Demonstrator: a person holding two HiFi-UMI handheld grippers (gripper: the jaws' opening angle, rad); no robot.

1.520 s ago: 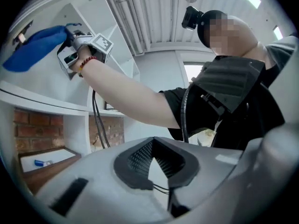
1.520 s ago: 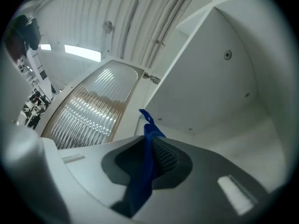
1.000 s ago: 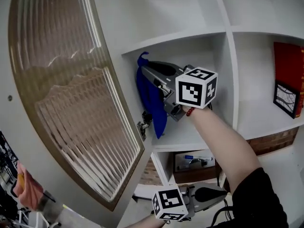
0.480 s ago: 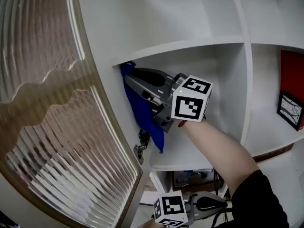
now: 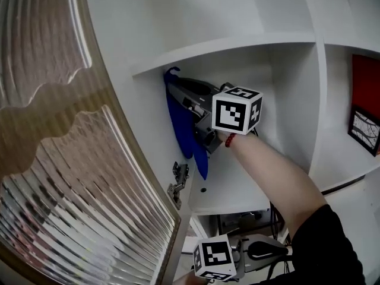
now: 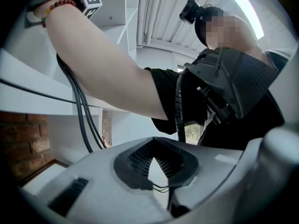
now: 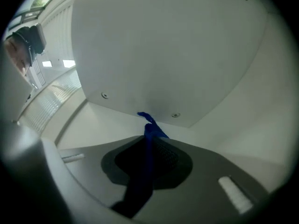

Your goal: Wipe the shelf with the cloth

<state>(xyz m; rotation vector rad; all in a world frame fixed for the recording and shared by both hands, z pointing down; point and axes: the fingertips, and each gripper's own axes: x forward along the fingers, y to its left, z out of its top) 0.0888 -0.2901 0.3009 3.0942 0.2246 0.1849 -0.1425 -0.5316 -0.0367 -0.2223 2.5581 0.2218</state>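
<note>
**Reaching into the open compartment with the cloth pinched**

The ribbed glass cabinet door (image 5: 71, 177) is swung wide, seemingly so that the white wooden shelf (image 5: 237, 183) can be reached. The dark blue cloth (image 5: 178, 129) is hung down close along the compartment's left inner wall, above the shelf board; contact with the wall cannot be confirmed. The right tool (image 7: 148, 146) is clenched on the cloth's upper edge. The left tool (image 6: 156, 164) is kept low, below the shelf, closed and empty.

The grey left gripper (image 6: 152, 164) and right gripper (image 7: 150, 133) each carry a white cube (image 5: 236, 110) with black square markers. Just below the right gripper's cube is a red bead bracelet (image 5: 233, 140), and farther below it a black sleeve (image 5: 323, 242).
</note>
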